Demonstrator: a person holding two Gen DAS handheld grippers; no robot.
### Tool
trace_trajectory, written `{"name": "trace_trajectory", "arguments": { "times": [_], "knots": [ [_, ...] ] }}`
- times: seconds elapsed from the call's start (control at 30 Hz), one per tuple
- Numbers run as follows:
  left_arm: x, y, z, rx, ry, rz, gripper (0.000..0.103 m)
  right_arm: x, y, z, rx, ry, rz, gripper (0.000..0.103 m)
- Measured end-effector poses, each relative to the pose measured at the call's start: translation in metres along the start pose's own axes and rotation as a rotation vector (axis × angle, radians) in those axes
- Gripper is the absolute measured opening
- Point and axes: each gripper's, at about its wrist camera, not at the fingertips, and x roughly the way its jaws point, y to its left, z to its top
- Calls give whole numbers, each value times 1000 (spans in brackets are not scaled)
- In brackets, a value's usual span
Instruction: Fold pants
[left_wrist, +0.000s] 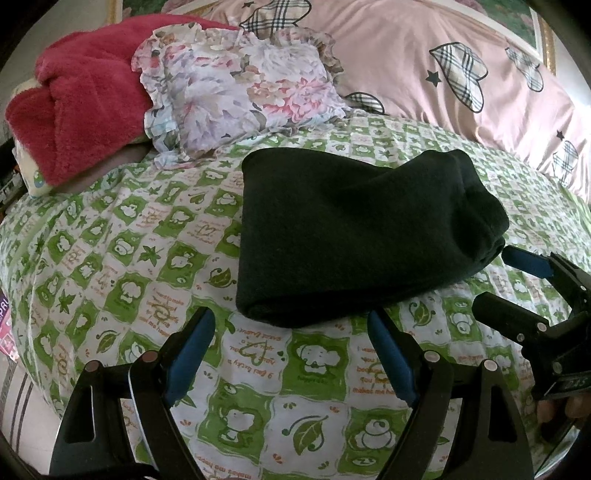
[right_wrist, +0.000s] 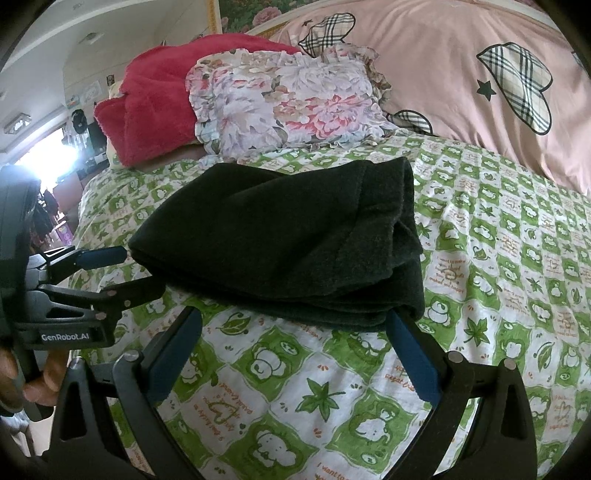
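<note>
the black pants (left_wrist: 354, 236) lie on the bed (left_wrist: 110, 258), already folded down into a thick, squarish bundle on the green-and-white patterned sheet, with a floral pillow (left_wrist: 236, 92) and a red blanket (left_wrist: 85, 103) well behind them near the head of the bed.

both tools sit at the near edge of the bundle, empty. the left gripper (left_wrist: 291, 350) has its jaws wide apart, just short of the bundle's near left corner. the right gripper (right_wrist: 295, 350) is also spread open — one jaw looks right up against the near right corner, where the stacked layers show, though i can't tell if it actually touches.

the bundle lies straight ahead of both, its long side running left to right across them, so neither hand is clearly nearer; each faces its own corner.

to my eye the folding looks nearly finished — perhaps one last fold or a tidy-up remains.
</note>
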Motion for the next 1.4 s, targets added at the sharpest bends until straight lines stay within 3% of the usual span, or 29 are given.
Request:
{"name": "trace_trajectory", "arguments": {
  "times": [1.4],
  "knots": [
    [-9,2,9,-25,-21,-4,85,-6,2,6,9,-34,-10,100]
  ]
}}
